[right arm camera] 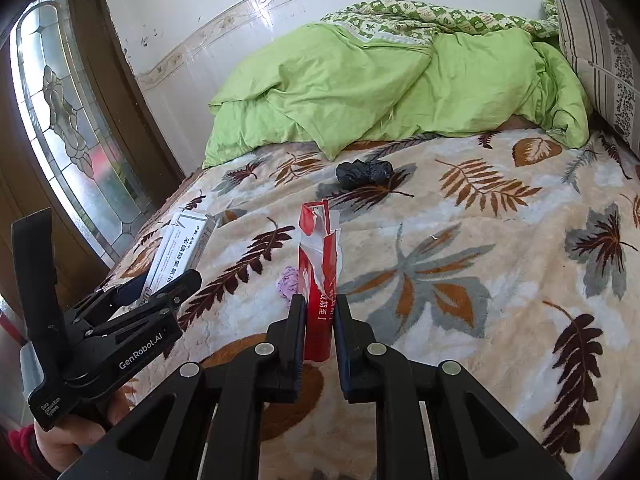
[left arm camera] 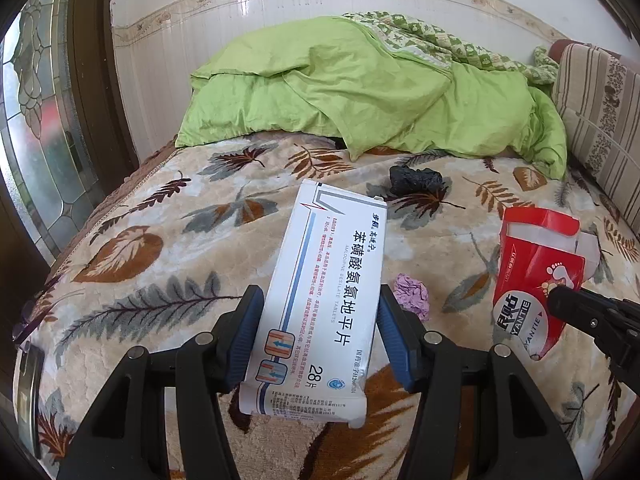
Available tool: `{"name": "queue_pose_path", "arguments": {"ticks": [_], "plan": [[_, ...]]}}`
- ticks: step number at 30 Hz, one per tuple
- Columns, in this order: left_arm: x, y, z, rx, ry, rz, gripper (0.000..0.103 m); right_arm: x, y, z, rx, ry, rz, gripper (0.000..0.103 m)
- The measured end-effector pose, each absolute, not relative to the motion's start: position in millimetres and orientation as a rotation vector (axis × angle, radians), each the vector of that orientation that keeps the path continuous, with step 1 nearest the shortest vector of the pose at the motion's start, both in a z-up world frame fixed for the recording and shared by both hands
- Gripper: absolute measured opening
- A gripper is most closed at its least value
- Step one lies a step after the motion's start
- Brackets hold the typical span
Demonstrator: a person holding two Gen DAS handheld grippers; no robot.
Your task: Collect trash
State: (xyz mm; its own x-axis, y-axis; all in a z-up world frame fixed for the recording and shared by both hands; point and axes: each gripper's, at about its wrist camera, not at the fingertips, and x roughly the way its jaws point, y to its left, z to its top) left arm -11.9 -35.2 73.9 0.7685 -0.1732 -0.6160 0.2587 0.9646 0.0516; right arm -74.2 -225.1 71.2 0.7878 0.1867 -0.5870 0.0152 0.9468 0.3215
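Already the white medicine box [left arm camera: 320, 300] is clamped in the left gripper [left arm camera: 318, 328] and the torn red box [right arm camera: 320, 280] in the right gripper [right arm camera: 319, 334], both held above the leaf-patterned blanket [right arm camera: 480, 260]. Left uncollected on that blanket are a purple wad [left arm camera: 412, 294] and, farther off, a black wad [left arm camera: 416, 180].

The blanket [left arm camera: 168, 288] is cream with brown, grey and dark maroon leaves all over. Duvet [left arm camera: 360, 92] is bright lime green, its other side a green-and-white check print. The medicine box [left arm camera: 320, 300] is white with blue stripes and a bit of red text, the torn carton [left arm camera: 536, 268] is red and white. There's a lilac paper wad [left arm camera: 412, 294] and a black bag [left arm camera: 416, 180]. Pillow [left arm camera: 600, 120] is beige with brown stripes. Both grippers are black, blue pads [left arm camera: 394, 344] on the left one.
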Motion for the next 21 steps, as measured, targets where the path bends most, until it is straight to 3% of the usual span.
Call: {"name": "queue_pose_path", "arguments": {"ticks": [21], "plan": [[-12.2,-34.0,72.5,0.141,0.650,-0.232,0.056,-75.4,-227.6,71.4,0.326,0.656,0.096,0.014]]}}
